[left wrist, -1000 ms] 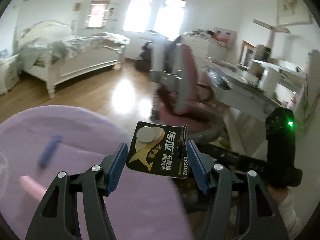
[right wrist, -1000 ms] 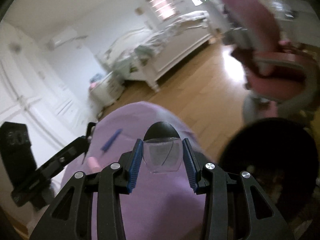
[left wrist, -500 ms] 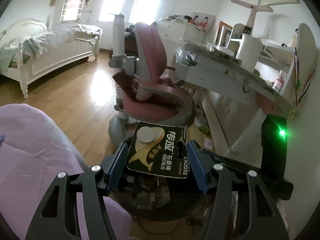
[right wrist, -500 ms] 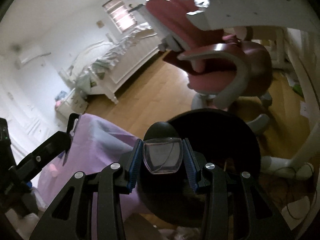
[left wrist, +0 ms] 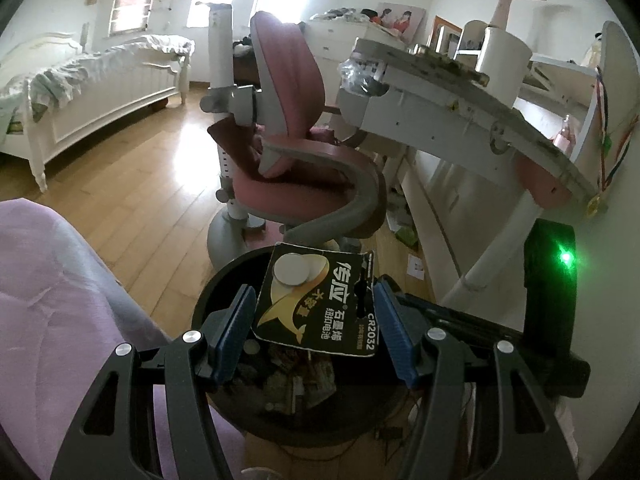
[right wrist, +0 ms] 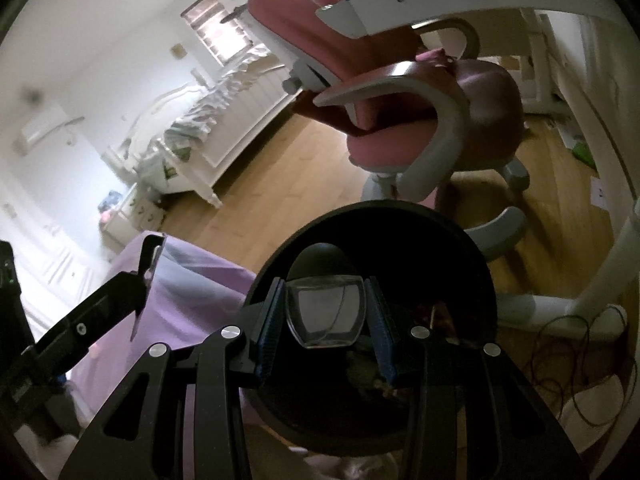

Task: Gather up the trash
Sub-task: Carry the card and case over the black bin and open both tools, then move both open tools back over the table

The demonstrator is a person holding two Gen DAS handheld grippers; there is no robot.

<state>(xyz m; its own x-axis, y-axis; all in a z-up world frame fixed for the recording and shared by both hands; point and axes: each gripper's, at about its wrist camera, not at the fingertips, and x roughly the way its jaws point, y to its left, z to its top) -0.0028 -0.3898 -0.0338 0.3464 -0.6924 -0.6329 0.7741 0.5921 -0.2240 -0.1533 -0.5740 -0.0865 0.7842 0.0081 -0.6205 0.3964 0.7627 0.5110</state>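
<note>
My left gripper (left wrist: 314, 318) is shut on a black and gold coin-battery card (left wrist: 316, 300), held flat over the open mouth of a round black trash bin (left wrist: 224, 284) with litter inside. In the right wrist view my right gripper (right wrist: 326, 312) is shut on a clear plastic blister shell (right wrist: 326, 312) with a dark rounded back, held over the same black bin (right wrist: 460, 248). The left gripper's body (right wrist: 80, 328) shows at the left of that view, beside the bin.
A purple-covered surface (left wrist: 52, 312) lies left of the bin. A pink and grey desk chair (left wrist: 296, 168) stands just beyond it, under a white desk (left wrist: 460, 112). A white bed (left wrist: 92, 80) stands across the wooden floor. Cables (right wrist: 580, 352) trail right of the bin.
Both grippers swung from over the purple cover to above the black bin and dipped lower. Each kept hold of its piece.
</note>
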